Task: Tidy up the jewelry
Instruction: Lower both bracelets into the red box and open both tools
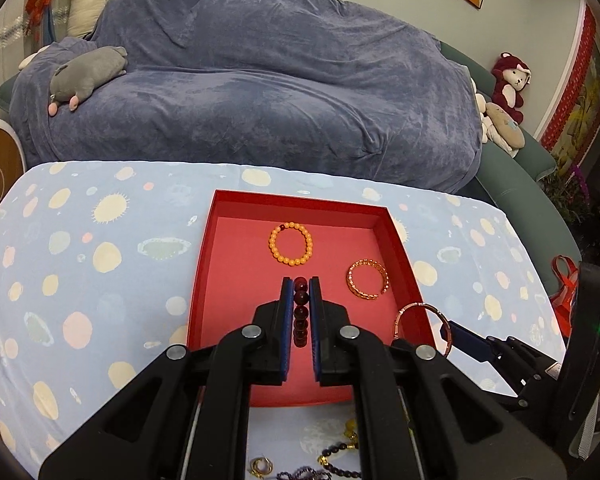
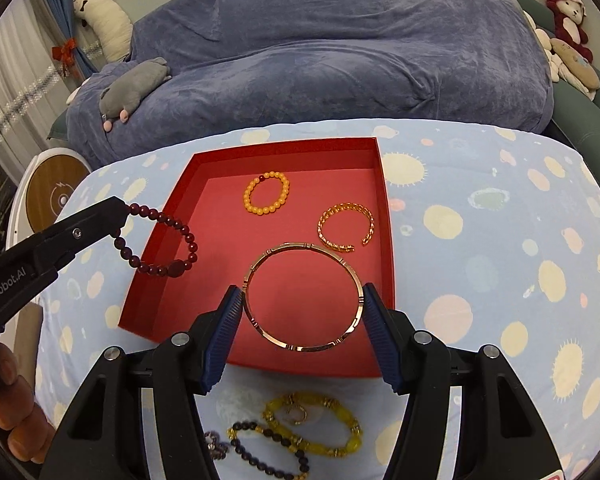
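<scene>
- The jaws of the right gripper (image 2: pixel 303 308) are spread wide and clamp a rose-gold bangle (image 2: pixel 303 297) by its outer edges, holding it in the air over the near part of the red tray (image 2: pixel 172 276).
- The jaws of the left gripper (image 1: pixel 300 312) are drawn narrow, pinching a dark red bead bracelet (image 2: pixel 160 240); from the right wrist view it dangles as a loop over the tray's left wall.
- Nearest of all, on the table (image 2: pixel 500 264) in front of the tray, lie a yellow bead bracelet (image 2: pixel 340 432), a dark purple bead strand (image 2: pixel 268 452) overlapping it, and a small gold ring (image 2: pixel 296 414) inside the yellow loop.
- Inside the tray, a gold open cuff (image 2: pixel 346 226) rests toward the right side, well apart from the walls.
- Farther back in the tray sits an orange bead bracelet (image 2: pixel 266 194), lying flat.
- The table wears a pale blue cloth with planets and suns.
- Beyond it stands a sofa under a blue throw (image 2: pixel 320 52), with a grey plush toy (image 2: pixel 134 88) lying on its left part.
</scene>
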Demonstrator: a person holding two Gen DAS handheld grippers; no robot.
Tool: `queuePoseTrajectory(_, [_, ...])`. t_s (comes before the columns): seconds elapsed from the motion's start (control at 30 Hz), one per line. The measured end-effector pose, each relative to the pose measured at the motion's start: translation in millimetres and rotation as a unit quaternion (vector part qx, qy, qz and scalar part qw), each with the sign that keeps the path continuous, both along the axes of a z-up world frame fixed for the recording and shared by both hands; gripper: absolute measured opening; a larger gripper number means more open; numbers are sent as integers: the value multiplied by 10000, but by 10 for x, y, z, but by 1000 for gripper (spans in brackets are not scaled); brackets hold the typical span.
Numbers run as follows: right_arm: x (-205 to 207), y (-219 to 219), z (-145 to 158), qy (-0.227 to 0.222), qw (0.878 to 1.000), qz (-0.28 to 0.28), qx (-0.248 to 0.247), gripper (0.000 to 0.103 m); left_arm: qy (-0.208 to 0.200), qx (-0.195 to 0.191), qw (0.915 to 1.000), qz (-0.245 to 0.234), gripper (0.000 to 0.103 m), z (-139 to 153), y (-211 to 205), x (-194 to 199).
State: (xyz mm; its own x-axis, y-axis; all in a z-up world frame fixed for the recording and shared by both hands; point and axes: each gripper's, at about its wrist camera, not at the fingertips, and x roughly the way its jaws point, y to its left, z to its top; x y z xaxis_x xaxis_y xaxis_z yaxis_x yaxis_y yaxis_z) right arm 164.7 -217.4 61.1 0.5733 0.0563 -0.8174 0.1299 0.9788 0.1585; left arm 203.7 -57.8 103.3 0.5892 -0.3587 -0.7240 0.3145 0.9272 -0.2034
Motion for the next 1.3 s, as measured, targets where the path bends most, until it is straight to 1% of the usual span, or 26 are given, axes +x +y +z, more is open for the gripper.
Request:
queuePoseTrajectory(0.2, [292,57,-223,171,9998,105,-91,58,282,153,9995,41,8,-353,-25,291])
queuePoseTrajectory(0.3, [407,62,-332,266,9995,127,-118,58,399,152,9991,62,8,-501,-24,382])
queuePoseTrajectory(0.5, [540,57,-519,429,9988,146,-177,59,536,201,9983,78,8,-702,-33,476])
queuePoseTrajectory(0.6, [565,58,-562,465,9986,103,-240,59,591,281,9978,97,8,-774,-36,514])
queuePoseTrajectory(0.7, [547,31,-542,417,9986,34,-311,61,595,309,9976,197,11,-799,0,522])
queuePoseTrajectory(0.77, [523,2,-494,350,9988,-24,-327,63,600,339,9972,294,26,-795,40,509])
queuePoseTrajectory(0.83, [489,-36,-429,282,9991,-78,-296,64,549,324,9972,379,30,-761,91,478])
queuePoseTrajectory(1.0, [317,-90,-225,92,9992,-84,-391,64,483,234,9973,506,31,-621,237,332])
queuePoseTrajectory(1.13, [112,-115,-83,13,9990,-101,-424,64,431,200,9972,573,31,-520,365,133])
queuePoseTrajectory(1.3, [-229,-148,-16,28,9991,-179,-371,64,442,276,9972,539,31,-496,465,-207])
